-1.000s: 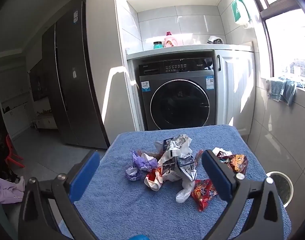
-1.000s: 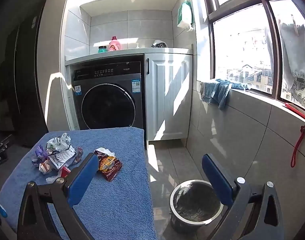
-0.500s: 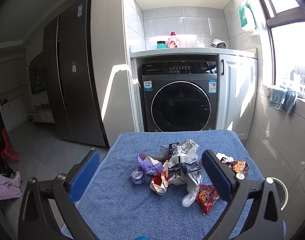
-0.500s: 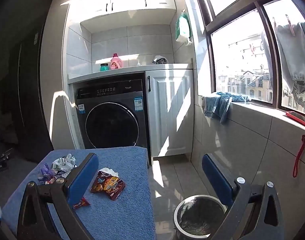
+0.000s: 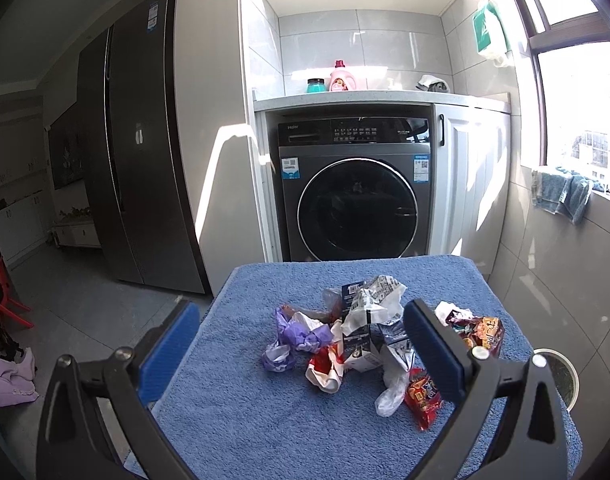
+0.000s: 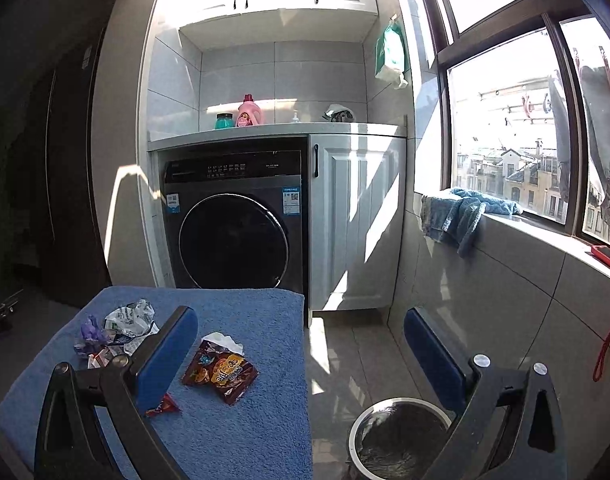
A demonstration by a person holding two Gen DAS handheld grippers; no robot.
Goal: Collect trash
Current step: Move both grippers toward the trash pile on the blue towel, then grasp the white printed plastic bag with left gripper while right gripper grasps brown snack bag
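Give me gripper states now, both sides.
Left gripper: open, holding nothing, over the trash pile.
Right gripper: open, holding nothing.

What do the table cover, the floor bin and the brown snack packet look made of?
Table cover: blue terry cloth, looped matte pile. Bin: seemingly polished metal, bright reflective rim, dark inside. Snack packet: glossy printed plastic film, crinkled, torn open.

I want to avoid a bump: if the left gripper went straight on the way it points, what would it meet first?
Probably the pile of crumpled wrappers on the blue towel. The open left gripper frames the pile, with nothing visible before it, though depth is unclear.
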